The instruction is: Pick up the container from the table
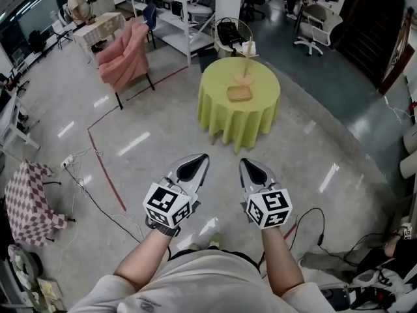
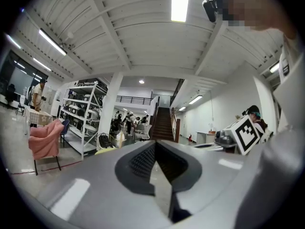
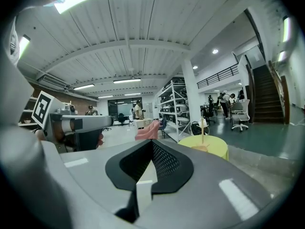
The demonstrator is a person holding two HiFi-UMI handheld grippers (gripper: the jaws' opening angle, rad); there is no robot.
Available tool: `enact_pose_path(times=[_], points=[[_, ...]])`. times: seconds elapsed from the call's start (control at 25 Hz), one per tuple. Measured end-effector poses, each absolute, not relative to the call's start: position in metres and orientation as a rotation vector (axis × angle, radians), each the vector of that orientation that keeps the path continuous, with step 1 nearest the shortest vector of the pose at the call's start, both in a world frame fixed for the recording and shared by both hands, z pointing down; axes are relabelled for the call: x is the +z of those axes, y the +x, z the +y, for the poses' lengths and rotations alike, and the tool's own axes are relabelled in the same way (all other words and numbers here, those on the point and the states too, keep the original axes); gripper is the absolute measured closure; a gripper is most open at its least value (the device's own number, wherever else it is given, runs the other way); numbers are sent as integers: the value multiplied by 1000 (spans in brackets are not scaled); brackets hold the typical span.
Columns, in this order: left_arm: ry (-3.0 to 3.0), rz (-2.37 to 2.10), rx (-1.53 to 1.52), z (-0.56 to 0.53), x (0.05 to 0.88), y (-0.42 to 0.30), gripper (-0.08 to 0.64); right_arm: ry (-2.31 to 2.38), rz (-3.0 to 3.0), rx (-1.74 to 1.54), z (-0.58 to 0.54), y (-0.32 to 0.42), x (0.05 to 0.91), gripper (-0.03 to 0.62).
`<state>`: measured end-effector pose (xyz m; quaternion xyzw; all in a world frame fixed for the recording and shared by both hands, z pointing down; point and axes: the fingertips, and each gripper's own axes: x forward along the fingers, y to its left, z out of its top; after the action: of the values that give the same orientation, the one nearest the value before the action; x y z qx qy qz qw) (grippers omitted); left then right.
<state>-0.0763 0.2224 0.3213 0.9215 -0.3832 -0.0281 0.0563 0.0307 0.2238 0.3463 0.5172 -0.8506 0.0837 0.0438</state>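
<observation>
Fingers (image 2: 138, 161) of the left gripper (image 1: 203, 156) are pressing together at their tips with nothing between them, and the right gripper (image 1: 244, 162) is doing the same, its dark ribbed pads (image 3: 167, 163) meeting in a closed point and carrying nothing. Both are hovering side by side above the shiny floor, well short of the container (image 1: 239, 94), which is lying well ahead of the fingertips and slightly toward the right gripper's side. It is a shallow tan piece sitting near the middle of a round table (image 1: 241, 126) draped in a yellow-green cloth. Just beyond the container, farther from the fingers, a thin pale upright stick (image 1: 247, 57) is standing on the same tabletop. In the right gripper view the table (image 3: 212, 149) is showing just right of the closed jaws, with the stick (image 3: 202, 128) rising above it. Behind the table, a dark bag in a wire basket (image 1: 229, 31) is resting against a white pillar. Ahead and to the left of the left fingers, a chair covered in a pink cloth (image 1: 124, 57) is standing beside white shelving (image 1: 172, 12). A red line (image 1: 107, 168) is running across the floor left of the left gripper, and loose cables (image 1: 91, 194) are trailing over it. Far to the left, a checkered cloth (image 1: 29, 201) is covering a small stand. Each gripper is carrying a marker cube (image 1: 168, 204) just behind its fingers, close to the person's bare forearms.
</observation>
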Motion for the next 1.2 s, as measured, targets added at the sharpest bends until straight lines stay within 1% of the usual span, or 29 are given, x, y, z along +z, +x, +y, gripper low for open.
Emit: enact_pose_path(times=[0.44, 0.76, 1.2], points=[[2776, -1256, -72, 178, 318, -59, 554, 1593, -2609, 287, 183, 63, 349, 581], [2784, -1200, -58, 139, 331, -47, 554, 1640, -2559, 323, 148, 75, 363, 581], [2809, -1070, -40, 13, 356, -48, 554, 1709, -2458, 387, 25, 66, 387, 581]])
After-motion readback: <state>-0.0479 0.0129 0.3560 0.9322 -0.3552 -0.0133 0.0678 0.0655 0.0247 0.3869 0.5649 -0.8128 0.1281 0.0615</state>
